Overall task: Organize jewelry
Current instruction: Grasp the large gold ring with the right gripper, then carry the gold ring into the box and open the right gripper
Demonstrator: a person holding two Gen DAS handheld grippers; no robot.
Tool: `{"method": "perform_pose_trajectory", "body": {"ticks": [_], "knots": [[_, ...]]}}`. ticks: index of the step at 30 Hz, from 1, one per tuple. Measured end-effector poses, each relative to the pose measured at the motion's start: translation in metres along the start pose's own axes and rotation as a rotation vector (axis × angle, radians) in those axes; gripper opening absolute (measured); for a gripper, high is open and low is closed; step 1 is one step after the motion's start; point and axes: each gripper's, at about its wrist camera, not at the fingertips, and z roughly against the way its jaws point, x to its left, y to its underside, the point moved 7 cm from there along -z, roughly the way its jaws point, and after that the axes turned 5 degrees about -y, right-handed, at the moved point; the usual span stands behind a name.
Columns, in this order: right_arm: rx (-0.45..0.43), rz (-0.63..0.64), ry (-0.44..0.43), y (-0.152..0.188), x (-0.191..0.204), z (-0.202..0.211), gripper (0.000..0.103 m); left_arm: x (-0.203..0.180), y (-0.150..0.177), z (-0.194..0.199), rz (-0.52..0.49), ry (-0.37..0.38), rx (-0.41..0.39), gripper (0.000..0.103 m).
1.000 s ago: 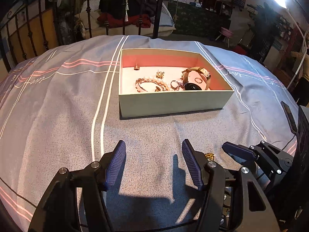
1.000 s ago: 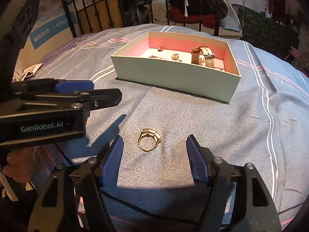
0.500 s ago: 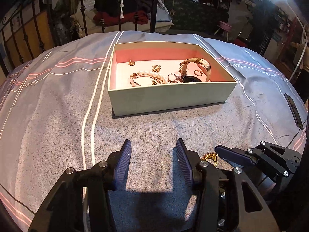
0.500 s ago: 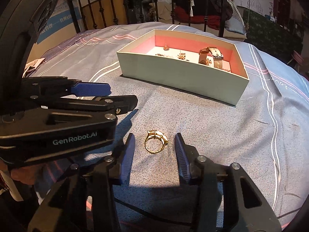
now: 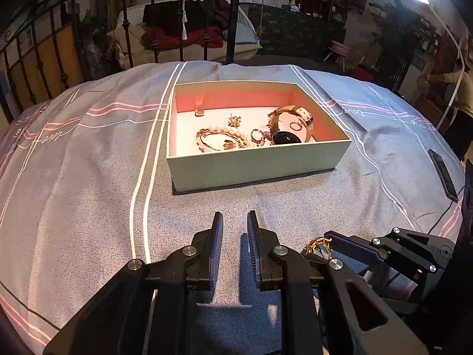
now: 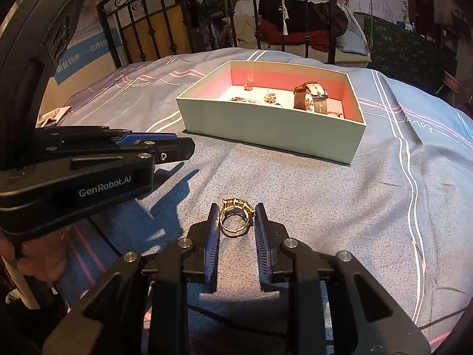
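A gold ring (image 6: pixel 236 217) sits between the blue pads of my right gripper (image 6: pixel 236 216), which is shut on it just above the grey bedspread. The ring also shows in the left wrist view (image 5: pixel 317 244), beside the right gripper's fingers. My left gripper (image 5: pixel 234 222) is nearly shut with a narrow gap and holds nothing; it shows in the right wrist view (image 6: pixel 153 145). An open pale green box (image 5: pixel 257 165) with a pink lining holds a watch (image 5: pixel 291 127), a pearl bracelet (image 5: pixel 227 136) and small gold pieces. The box (image 6: pixel 272 130) stands ahead of both grippers.
A black iron bed rail (image 5: pixel 233 17) stands beyond the bedspread's far edge. A dark phone (image 5: pixel 443 174) with a cable lies at the right of the bedspread. A person (image 5: pixel 461 94) stands at the far right. The striped bedspread (image 5: pixel 88 162) spreads around the box.
My right gripper has closed from wide open onto the gold ring. My left gripper has closed from wide open to a narrow gap with nothing in it.
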Motion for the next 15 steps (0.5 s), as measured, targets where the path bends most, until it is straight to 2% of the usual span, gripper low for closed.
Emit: {"method": "perform_pose_trajectory", "body": {"ticks": [11,15], "knots": [[-0.054,-0.006,0.011,-0.025,-0.01,0.013,0.026,0.001,-0.014,0.001,0.042,0.045,0.002,0.016],[-0.069,-0.006,0.015,-0.036,-0.014,0.014,0.026,-0.002,-0.026,0.005,0.03,0.045,-0.026,0.016]]}}
